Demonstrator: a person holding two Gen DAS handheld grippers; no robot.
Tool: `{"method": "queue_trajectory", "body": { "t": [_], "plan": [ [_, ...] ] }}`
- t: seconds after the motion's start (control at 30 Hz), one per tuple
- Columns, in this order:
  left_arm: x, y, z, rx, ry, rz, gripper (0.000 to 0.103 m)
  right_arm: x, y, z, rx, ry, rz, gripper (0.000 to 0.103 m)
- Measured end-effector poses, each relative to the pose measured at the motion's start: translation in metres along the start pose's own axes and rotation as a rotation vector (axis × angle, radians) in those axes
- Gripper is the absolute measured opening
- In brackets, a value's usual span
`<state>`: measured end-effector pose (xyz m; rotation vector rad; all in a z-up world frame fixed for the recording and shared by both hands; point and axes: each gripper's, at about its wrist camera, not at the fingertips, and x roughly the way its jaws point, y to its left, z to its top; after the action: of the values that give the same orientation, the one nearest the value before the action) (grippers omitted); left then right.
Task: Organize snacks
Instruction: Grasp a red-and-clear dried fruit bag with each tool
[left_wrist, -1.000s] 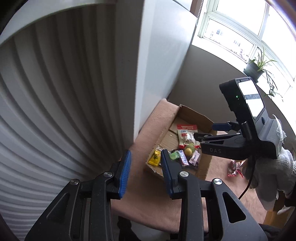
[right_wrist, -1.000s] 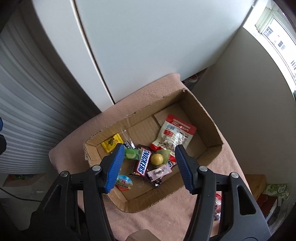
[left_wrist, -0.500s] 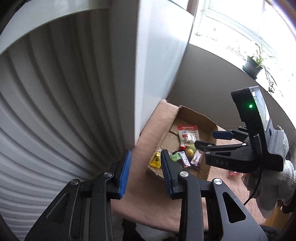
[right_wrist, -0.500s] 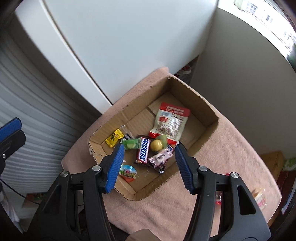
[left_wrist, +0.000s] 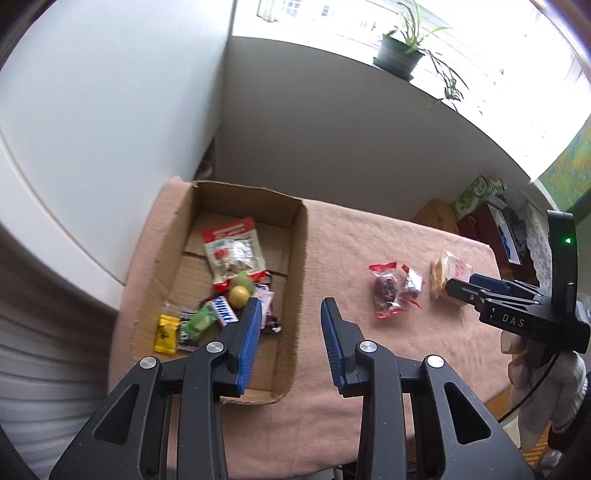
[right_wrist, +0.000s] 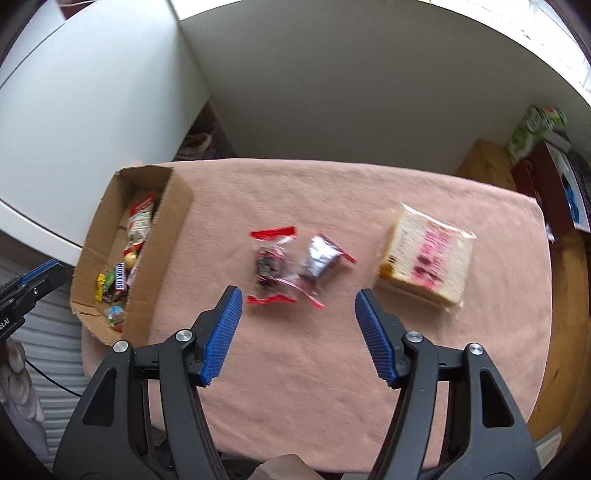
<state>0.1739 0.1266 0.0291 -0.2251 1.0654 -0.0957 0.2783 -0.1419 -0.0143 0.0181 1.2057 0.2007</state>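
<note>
Two tongs: both released, empty, above pink cloth (right_wrist: 295, 387).
R tongs (right_wrist: 298, 308): over two red-sealed packets (right_wrist: 271, 267), (right_wrist: 320, 260); wrapped cake (right_wrist: 428, 258) near, to the right.
L tongs (left_wrist: 291, 316): straddles box (left_wrist: 299, 266) right wall.
Box: at cloth's left end, holds approx. ten snacks, w/ room left.
Risk: packets touch, so a grab may pinch both; crinkly film could slip.
Room: bare cloth between box & packets; cake sits near right edge.

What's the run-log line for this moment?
left gripper: open, empty | right gripper: open, empty, above clear red-edged packet | sandwich pack: on cloth | box: holds snacks
</note>
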Motion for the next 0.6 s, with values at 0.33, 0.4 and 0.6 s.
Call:
{"method": "queue_trajectory", "body": {
  "t": [0.33,0.4,0.6],
  "plan": [
    [0.083,-0.067,-0.003,0.054,0.142,-0.089,0.032,0.042,-0.025,0.006,0.071,0.056,0.138,0.066],
    [0.096,-0.075,-0.006,0.047,0.162,-0.096,0.032,0.053,-0.019,0.013,0.093,0.078,0.176,0.066],
    [0.132,-0.083,-0.004,0.012,0.208,-0.112,0.033,0.082,-0.025,0.021,0.224,0.142,0.226,0.065]
  ]
}}
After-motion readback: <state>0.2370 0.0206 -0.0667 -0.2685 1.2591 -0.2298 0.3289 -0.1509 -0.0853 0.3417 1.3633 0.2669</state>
